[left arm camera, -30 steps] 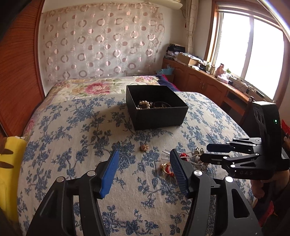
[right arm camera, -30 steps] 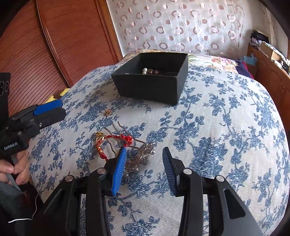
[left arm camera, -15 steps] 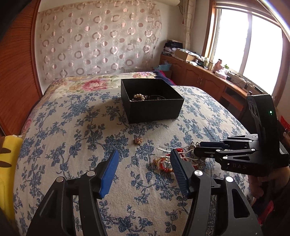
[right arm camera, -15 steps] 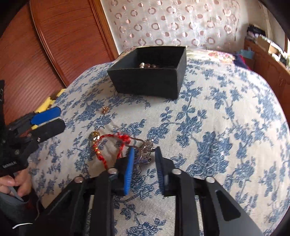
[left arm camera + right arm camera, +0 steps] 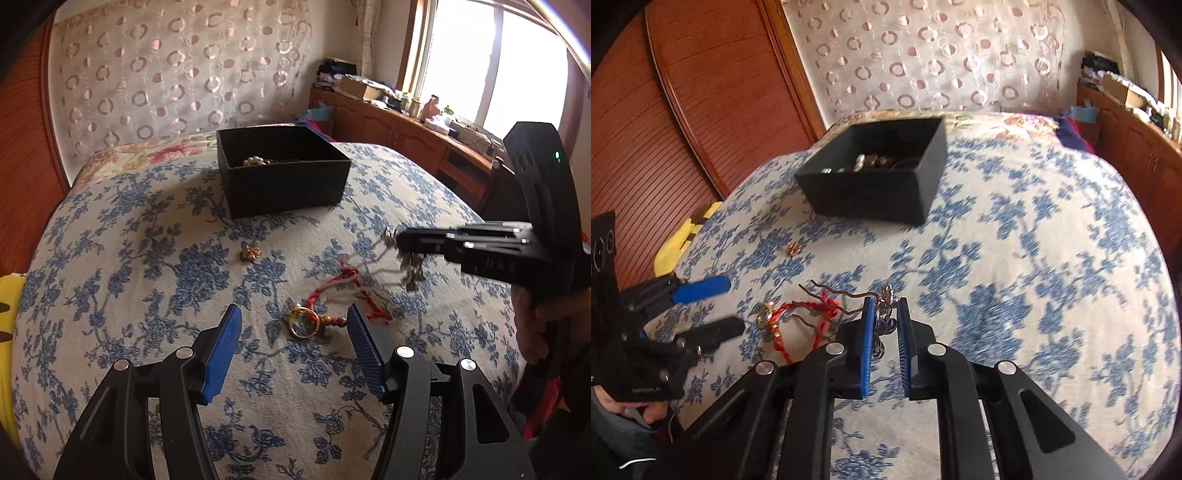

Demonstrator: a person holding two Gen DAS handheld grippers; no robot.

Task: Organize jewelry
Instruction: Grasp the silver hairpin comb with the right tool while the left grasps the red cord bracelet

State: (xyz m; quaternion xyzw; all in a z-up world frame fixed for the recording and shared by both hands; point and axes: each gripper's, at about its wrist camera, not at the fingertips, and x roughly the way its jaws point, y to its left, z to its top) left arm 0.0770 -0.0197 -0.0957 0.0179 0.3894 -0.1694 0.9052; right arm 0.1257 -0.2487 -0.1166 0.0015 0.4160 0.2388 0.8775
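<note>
A black open box (image 5: 288,184) (image 5: 871,192) with pearl beads (image 5: 253,160) inside sits on the blue-flowered bedspread. My right gripper (image 5: 885,302) (image 5: 400,240) is closing its jaws, with its pads pressing on a silver beaded hairpin (image 5: 882,314) with wavy brown prongs. The hairpin's dangles (image 5: 410,269) hang just above the bed. My left gripper (image 5: 293,328) (image 5: 735,305) stands open low over a red cord bracelet (image 5: 343,280) (image 5: 798,310). The bracelet's gold ring (image 5: 303,321) lies between the fingers, untouched. A small gold brooch (image 5: 250,253) (image 5: 793,248) lies apart, nearer the box.
A yellow cushion (image 5: 11,306) (image 5: 676,243) sits at the bed's left edge beside a wooden wall panel (image 5: 683,110). A cluttered wooden cabinet (image 5: 406,136) runs under the window on the right. A person's hand (image 5: 532,325) holds the right gripper.
The right jaws have come together on the silver hairpin and raised it off the bedspread. The left gripper has sunk closer to the red bracelet, still open.
</note>
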